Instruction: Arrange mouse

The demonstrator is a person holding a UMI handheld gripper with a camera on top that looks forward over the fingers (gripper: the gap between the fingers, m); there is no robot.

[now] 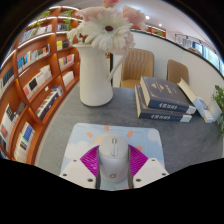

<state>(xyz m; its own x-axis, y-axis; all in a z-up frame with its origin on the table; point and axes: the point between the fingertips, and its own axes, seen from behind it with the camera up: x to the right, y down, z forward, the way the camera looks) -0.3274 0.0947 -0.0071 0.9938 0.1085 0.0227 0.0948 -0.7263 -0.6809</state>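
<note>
A white computer mouse (112, 158) sits between my two fingers, its nose pointing away from me. The magenta pads (90, 160) press against both of its sides, so my gripper (112, 152) is shut on it. The mouse is over a pale mouse mat (84, 134) with a light printed pattern, which lies on the grey table (120, 115). I cannot tell whether the mouse rests on the mat or is lifted just above it.
A tall white vase (95, 78) with white and pink flowers stands beyond the mat to the left. A stack of dark books (165, 100) lies to the right. Wooden chairs (137, 65) stand behind the table, bookshelves (30, 85) run along the left, and a green plant (218, 100) stands at the right.
</note>
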